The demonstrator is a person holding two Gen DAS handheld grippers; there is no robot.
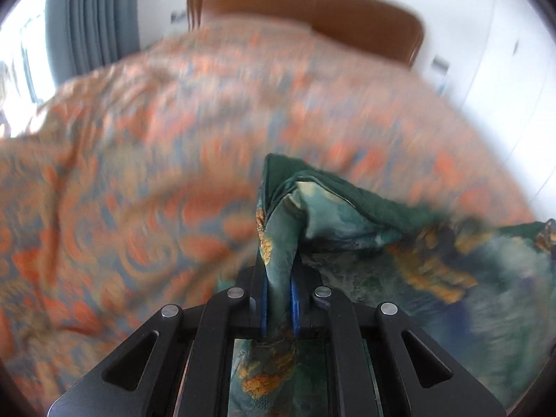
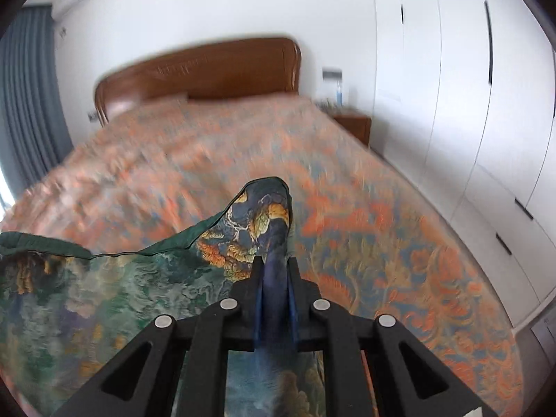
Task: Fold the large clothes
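Observation:
A large green cloth with a blue and gold print [image 1: 434, 260] hangs between my two grippers above the bed. My left gripper [image 1: 278, 260] is shut on one corner of it; the cloth bunches up past the fingertips and spreads off to the right. My right gripper [image 2: 274, 267] is shut on another corner [image 2: 267, 208], and the cloth [image 2: 87, 295] spreads off to the left with its dark green hem on top. Both views are blurred by motion.
An orange and blue patterned bedspread [image 2: 382, 243] covers the bed below. A brown wooden headboard [image 2: 208, 69] stands at the far end. A nightstand [image 2: 352, 125] and white wardrobe doors [image 2: 469, 104] are on the right; grey curtains [image 2: 24, 104] on the left.

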